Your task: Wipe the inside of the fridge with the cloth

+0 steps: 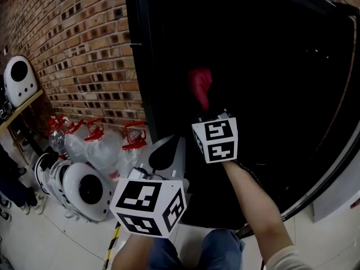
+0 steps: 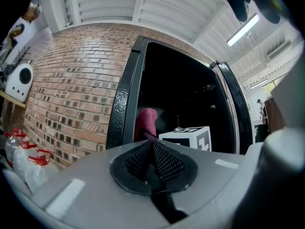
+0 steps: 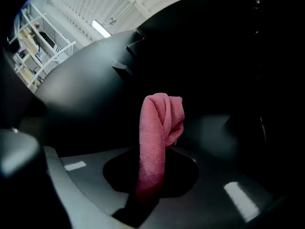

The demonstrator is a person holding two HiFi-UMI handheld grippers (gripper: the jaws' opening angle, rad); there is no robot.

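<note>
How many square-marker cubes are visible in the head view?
2. One white marker cube rides the shut left gripper at bottom centre; the other rides the right gripper, which holds the pink cloth inside the black fridge. None appears hidden.

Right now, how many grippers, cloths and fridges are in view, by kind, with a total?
Grippers: 2, the left gripper shut and empty, the right gripper shut on the cloth
Cloths: 1, pink
Fridges: 1, the black fridge, open
Total: 4

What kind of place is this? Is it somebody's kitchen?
Probably not a home kitchen, more a workshop or storeroom: bare brick wall, big water bottles on the tiled floor, strip lights on a ribbed ceiling.
</note>
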